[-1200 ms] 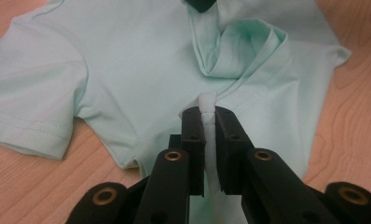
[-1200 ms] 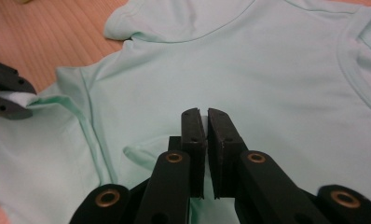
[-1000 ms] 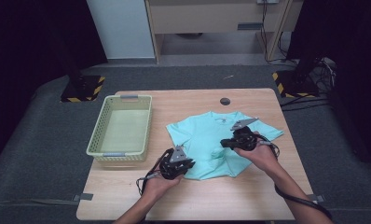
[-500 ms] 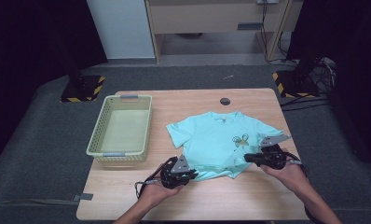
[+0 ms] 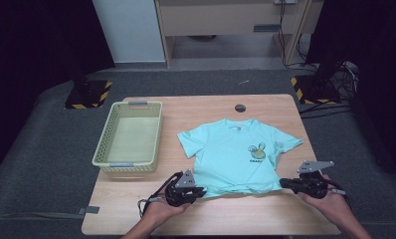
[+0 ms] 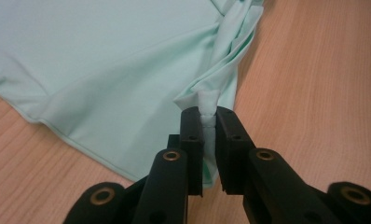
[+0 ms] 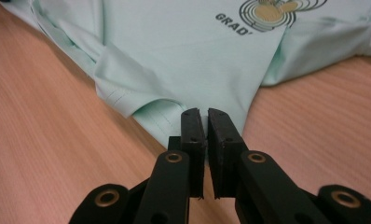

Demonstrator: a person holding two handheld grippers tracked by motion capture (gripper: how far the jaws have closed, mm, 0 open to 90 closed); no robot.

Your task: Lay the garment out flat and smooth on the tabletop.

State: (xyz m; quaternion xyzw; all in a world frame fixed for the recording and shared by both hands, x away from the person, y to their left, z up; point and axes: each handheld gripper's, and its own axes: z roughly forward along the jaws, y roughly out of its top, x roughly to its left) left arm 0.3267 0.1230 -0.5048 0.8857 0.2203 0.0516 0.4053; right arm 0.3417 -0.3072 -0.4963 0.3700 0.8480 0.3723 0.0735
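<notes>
Hem of T-shirt (image 5: 233, 152) hidden inside both shut claws.

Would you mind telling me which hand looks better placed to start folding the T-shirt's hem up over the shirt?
Probably left. The left gripper visibly pinches a bunch of T-shirt hem. The right gripper is shut at the hem's corner, but cloth between its pads is hard to confirm.

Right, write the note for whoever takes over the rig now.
Left gripper: shut on a bunched corner of the shirt hem.
Right gripper: jaws shut at the other hem corner; a pinch of cloth seems caught, hard to confirm.
Shirt: flat on the table, print up, collar away from the person. Basket to its left holds nothing.
Done: both hem corners taken.
Left: likely fold the shirt, then put it in the basket.
</notes>
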